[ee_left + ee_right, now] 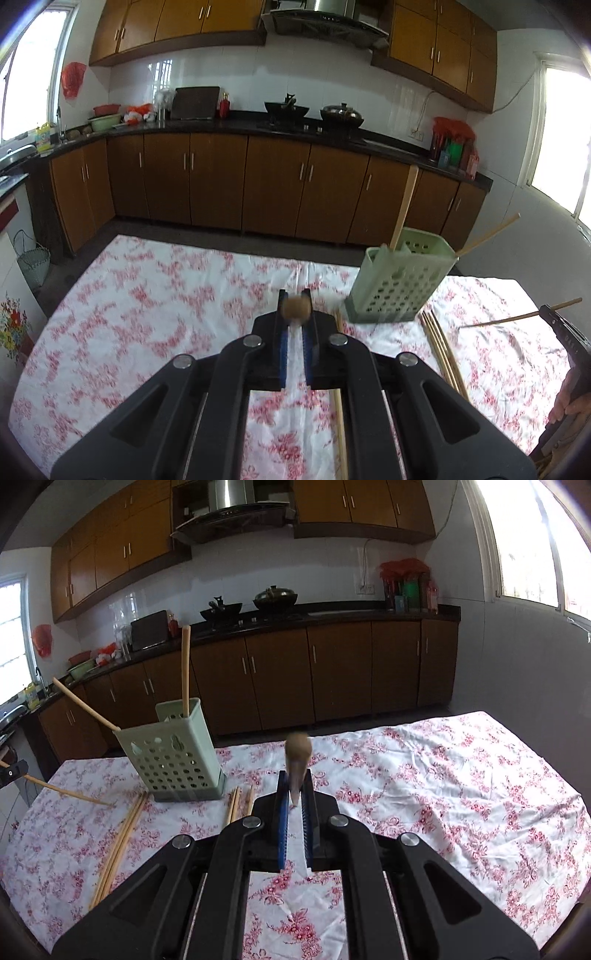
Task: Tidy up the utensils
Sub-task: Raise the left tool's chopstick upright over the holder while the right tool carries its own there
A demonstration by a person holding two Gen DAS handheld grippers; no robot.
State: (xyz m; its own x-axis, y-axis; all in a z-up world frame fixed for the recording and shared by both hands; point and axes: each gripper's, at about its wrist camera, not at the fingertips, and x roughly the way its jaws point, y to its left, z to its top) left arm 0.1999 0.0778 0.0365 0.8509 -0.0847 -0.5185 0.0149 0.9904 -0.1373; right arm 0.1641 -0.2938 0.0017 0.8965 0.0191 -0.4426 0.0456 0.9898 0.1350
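Observation:
A pale green perforated utensil holder (397,284) stands on the flowered tablecloth (147,295) with a thick wooden stick and a chopstick leaning in it. It also shows in the right wrist view (173,755). My left gripper (294,299) is shut on a chopstick (294,312) seen end-on, left of the holder. My right gripper (294,779) is shut on a chopstick (297,757) pointing forward, right of the holder. Loose chopsticks (441,350) lie by the holder's base; in the right wrist view they show as chopsticks (122,845) on the left.
The other gripper (565,332) shows at the right edge of the left wrist view, a chopstick sticking from it. More chopsticks (238,805) lie just left of my right fingers. Brown kitchen cabinets (277,188) and a counter stand beyond the table.

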